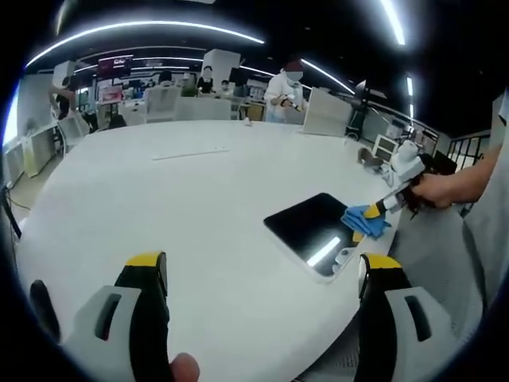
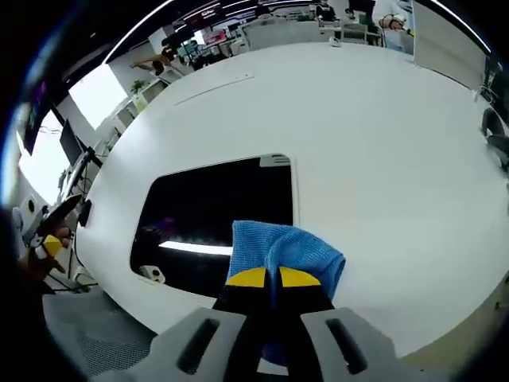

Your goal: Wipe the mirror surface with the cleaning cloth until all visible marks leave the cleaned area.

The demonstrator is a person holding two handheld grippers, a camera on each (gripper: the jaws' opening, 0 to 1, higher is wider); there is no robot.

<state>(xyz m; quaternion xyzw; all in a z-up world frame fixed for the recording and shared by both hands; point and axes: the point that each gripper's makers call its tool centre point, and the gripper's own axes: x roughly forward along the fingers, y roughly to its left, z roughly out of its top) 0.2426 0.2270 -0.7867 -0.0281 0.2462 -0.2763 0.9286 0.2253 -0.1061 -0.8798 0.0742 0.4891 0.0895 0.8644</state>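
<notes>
A dark rectangular mirror (image 2: 215, 211) with a white frame lies flat on the white table; in the left gripper view the mirror (image 1: 306, 227) sits near the table's right edge. My right gripper (image 2: 270, 278) is shut on a blue cleaning cloth (image 2: 298, 251), which rests on the mirror's near right corner. In the left gripper view the right gripper (image 1: 374, 211) comes in from the right, held by a hand, pressing the blue cloth (image 1: 364, 221) onto the mirror's edge. My left gripper (image 1: 262, 274) stands wide open above the bare table, well to the left of the mirror.
The big white round table (image 1: 159, 207) spreads far behind the mirror. A thin white strip (image 1: 191, 153) lies on it far off. People and chairs stand beyond the table. Another small gripper-like object (image 2: 48, 239) shows at the left edge of the right gripper view.
</notes>
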